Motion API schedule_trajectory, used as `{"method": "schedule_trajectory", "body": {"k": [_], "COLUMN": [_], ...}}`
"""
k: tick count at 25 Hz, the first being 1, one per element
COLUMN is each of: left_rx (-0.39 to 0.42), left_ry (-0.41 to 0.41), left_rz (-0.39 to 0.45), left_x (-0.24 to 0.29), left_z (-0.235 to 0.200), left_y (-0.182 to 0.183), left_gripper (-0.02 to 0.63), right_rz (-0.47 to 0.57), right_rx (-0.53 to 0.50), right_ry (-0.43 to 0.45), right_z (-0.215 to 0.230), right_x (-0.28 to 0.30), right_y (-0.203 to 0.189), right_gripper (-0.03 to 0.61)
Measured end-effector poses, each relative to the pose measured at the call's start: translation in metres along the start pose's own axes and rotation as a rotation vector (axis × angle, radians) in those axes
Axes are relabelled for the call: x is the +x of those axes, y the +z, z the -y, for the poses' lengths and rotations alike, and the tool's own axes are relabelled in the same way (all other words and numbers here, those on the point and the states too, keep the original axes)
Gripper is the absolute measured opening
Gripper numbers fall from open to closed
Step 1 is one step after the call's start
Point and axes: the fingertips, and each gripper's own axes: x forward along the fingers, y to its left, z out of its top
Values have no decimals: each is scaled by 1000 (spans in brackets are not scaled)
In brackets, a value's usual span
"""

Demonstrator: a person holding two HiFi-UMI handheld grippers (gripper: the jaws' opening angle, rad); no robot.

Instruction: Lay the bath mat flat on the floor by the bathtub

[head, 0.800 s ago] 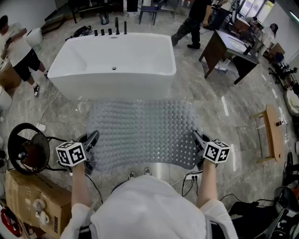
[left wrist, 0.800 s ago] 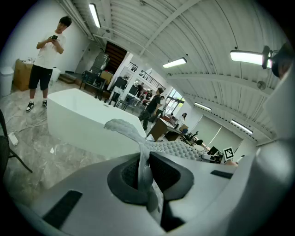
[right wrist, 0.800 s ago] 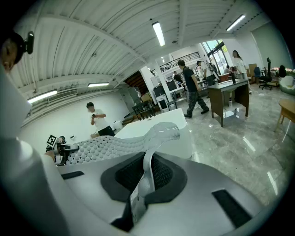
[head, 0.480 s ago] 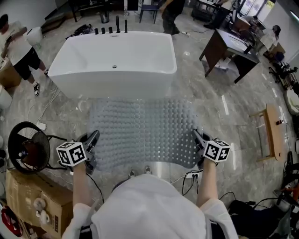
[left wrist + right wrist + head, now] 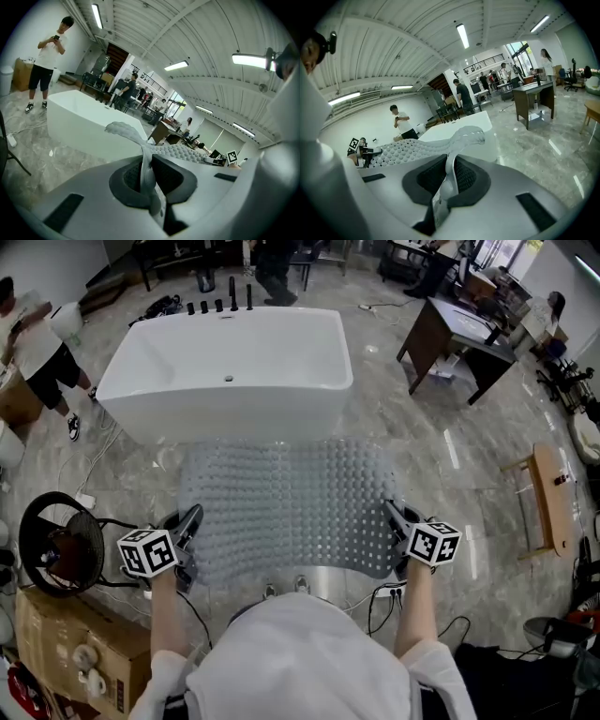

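Observation:
A translucent grey bath mat point(image 5: 286, 498) covered in round bumps hangs spread out in front of me, its far edge close to the white bathtub point(image 5: 225, 362). My left gripper point(image 5: 190, 517) is shut on the mat's near left corner. My right gripper point(image 5: 391, 514) is shut on the near right corner. In the left gripper view the mat's edge point(image 5: 146, 171) stands pinched between the pads, with the bathtub point(image 5: 84, 124) beyond it. The right gripper view shows the same pinch on the mat point(image 5: 451, 171), and its bathtub point(image 5: 461, 131) lies ahead.
A black fan point(image 5: 58, 545) and a cardboard box point(image 5: 52, 634) stand at my left. Cables point(image 5: 384, 601) lie near my feet. A dark desk point(image 5: 459, 338) and a wooden bench point(image 5: 548, 502) are on the right. A person point(image 5: 33, 343) stands left of the tub.
Both grippers and the mat stay where they were. A person behind the tub has walked across to the left.

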Motion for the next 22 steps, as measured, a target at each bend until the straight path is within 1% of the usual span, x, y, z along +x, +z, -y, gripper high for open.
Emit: {"method": "schedule_trajectory", "body": {"k": [7,12,16,22], "left_rx": [13,21,10,9], "left_ry": [-9,-21,-15,9], "left_rz": [-12,-21,-27,-34], "left_x": [-11,-19,-15,11], "left_z": [-13,-28,-33,-32], "left_y": [0,-7,-9,-6], "left_gripper": [41,41,41,41], "right_rz": [28,38,31,14], "right_rx": [18,29,45,61], "right_ry": [-26,-57,-66,-48], "right_z": [-16,-22,-18,4], "right_x": [0,0,3,22], "right_y": [-7,-22,-26,-18], "right_gripper": [38,38,38,38]}}
